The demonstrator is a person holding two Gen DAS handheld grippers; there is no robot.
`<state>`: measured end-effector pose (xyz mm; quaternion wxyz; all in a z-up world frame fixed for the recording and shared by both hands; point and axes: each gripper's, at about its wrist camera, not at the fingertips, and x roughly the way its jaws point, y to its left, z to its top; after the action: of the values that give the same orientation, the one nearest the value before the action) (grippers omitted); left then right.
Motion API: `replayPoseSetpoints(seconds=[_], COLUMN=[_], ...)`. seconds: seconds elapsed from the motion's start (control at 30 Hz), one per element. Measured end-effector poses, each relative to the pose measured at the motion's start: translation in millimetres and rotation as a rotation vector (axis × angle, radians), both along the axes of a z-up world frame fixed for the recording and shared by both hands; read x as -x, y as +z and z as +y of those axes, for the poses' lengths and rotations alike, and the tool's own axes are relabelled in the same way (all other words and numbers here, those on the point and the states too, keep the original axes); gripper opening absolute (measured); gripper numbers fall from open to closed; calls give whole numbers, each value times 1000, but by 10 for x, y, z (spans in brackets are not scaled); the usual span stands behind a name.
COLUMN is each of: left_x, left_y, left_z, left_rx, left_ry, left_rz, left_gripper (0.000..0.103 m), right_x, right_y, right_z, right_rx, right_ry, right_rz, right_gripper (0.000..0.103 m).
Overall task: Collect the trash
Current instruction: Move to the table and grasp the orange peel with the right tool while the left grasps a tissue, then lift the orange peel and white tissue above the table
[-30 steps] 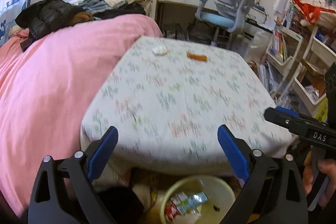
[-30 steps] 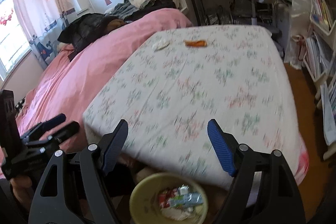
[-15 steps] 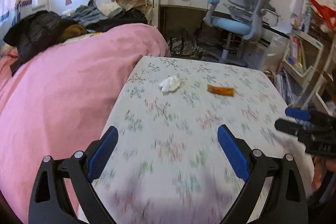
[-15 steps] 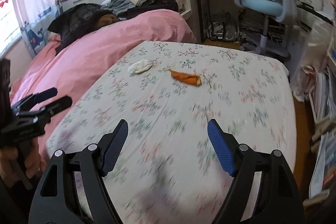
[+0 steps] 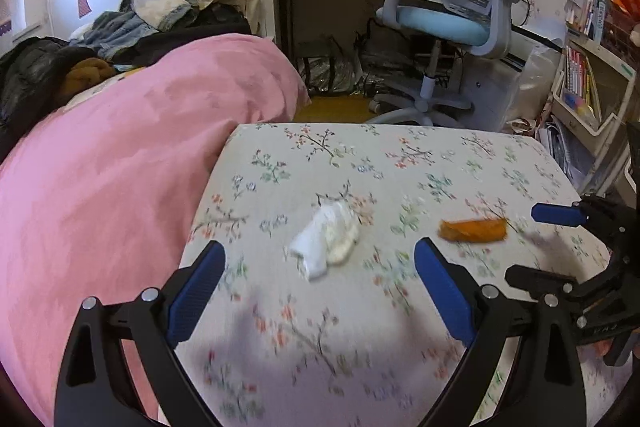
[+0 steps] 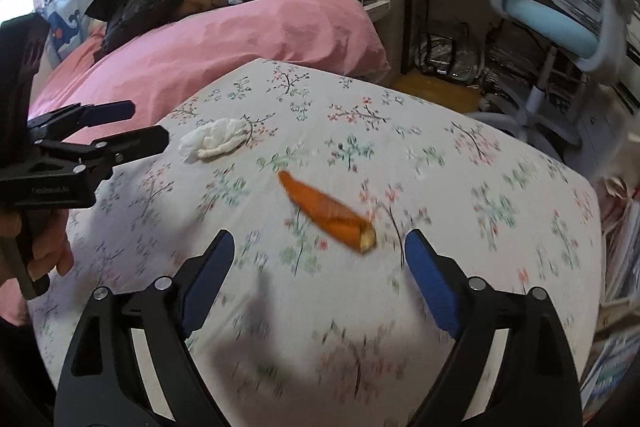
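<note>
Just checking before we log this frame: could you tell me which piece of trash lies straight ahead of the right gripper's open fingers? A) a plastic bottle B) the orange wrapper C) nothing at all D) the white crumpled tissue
B: in the right wrist view the orange wrapper lies just beyond the right gripper; the white tissue lies off to the left.

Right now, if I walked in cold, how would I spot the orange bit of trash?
Find the flowered sheet beside the pink quilt. Two scraps lie on it, apart: a crumpled white tissue nearer the quilt, and the orange wrapper. The wrapper is long and flat, the only orange thing there.
</note>
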<state>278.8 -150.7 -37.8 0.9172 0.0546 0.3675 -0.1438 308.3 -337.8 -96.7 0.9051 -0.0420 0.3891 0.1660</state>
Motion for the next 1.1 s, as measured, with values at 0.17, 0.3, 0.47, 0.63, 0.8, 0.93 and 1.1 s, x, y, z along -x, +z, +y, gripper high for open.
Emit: replayPoseSetpoints(seconds=[0.17, 0.3, 0.47, 0.63, 0.8, 0.93, 1.1], left_x=[-209, -315, -440, -463, -308, -95, 334], left_y=[-73, -150, -276, -340, -254, -133, 109], left_z=[-37, -179, -293, -270, -242, -250, -286], left_rx=[14, -22, -90, -85, -43, -23, 13], left_ry=[-24, -60, -70, -69, -87, -101, -119], left_rz=[42, 61, 101, 141, 161, 147, 92], left_gripper=[91, 91, 75, 32, 22, 22, 22], right_x=[-218, -314, -414, -425, -279, -42, 372], right_y=[-76, -126, -225, -208, -193, -112, 167], right_z=[83, 117, 157, 107, 5, -123, -326], right_rx=[13, 23, 44, 47, 27, -36, -157], right_ry=[33, 50, 78, 73, 51, 22, -23], right_rz=[10, 21, 44, 47, 75, 93, 58], right_gripper=[84, 84, 67, 27, 17, 17, 17])
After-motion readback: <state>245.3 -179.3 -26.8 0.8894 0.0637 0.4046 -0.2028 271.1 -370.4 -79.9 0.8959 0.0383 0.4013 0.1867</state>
